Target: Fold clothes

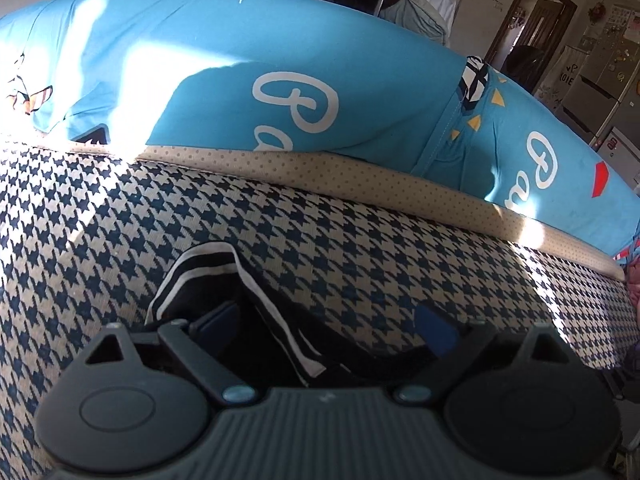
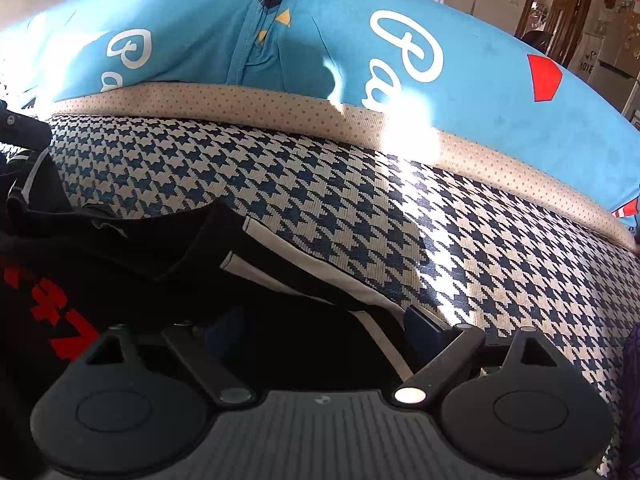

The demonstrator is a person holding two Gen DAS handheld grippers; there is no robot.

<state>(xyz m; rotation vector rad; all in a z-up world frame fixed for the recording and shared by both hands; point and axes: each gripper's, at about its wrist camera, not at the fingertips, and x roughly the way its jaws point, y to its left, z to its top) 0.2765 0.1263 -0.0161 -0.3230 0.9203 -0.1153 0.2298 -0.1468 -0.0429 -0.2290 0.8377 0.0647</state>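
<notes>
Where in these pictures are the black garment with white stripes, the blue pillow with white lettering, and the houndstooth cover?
black garment [image 2: 256, 268]: right wrist view, on its striped cuff.
blue pillow [image 1: 360, 80]: left wrist view, on plain blue fabric beside the lettering.
houndstooth cover [image 1: 360, 248]: left wrist view, on bare patterned cloth.

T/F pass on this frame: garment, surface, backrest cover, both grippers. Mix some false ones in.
1. The black garment has white-striped trim. True.
2. It lies on a plain grey sheet. False: the surface is a blue-and-cream houndstooth cover.
3. The left gripper has garment fabric between its fingers. True; its fingers stand wide apart.
4. The cushion cover behind is red. False: it is light blue with white script lettering.
5. The garment carries red print in the right wrist view. True.
6. The right gripper is far from the garment. False: striped fabric lies across its fingers.
</notes>
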